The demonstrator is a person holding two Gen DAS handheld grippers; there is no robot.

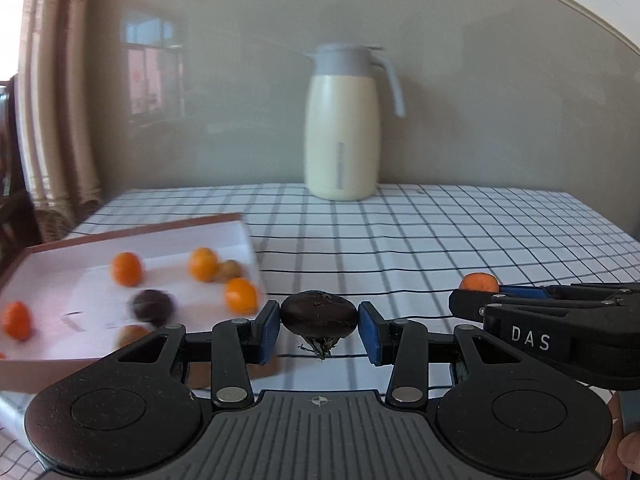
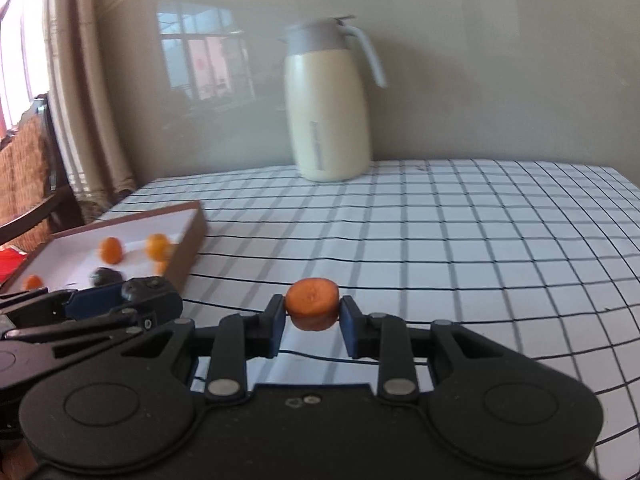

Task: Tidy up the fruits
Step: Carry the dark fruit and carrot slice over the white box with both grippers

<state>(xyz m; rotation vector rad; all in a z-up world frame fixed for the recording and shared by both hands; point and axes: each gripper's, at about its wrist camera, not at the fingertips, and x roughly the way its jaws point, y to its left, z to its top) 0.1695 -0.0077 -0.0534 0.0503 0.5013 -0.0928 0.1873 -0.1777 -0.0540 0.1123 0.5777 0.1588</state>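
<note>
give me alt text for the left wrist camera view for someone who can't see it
The left tool grips a dark round fruit above a checked tablecloth. To its left, a shallow box holds several orange fruits and another dark one; at right, the right tool holds an orange fruit, and a cream jug stands behind.

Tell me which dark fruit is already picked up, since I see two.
The dark fruit pinched between the left gripper jaws, stem tuft hanging below. The other dark fruit lies loose in the white tray among orange ones.
</note>
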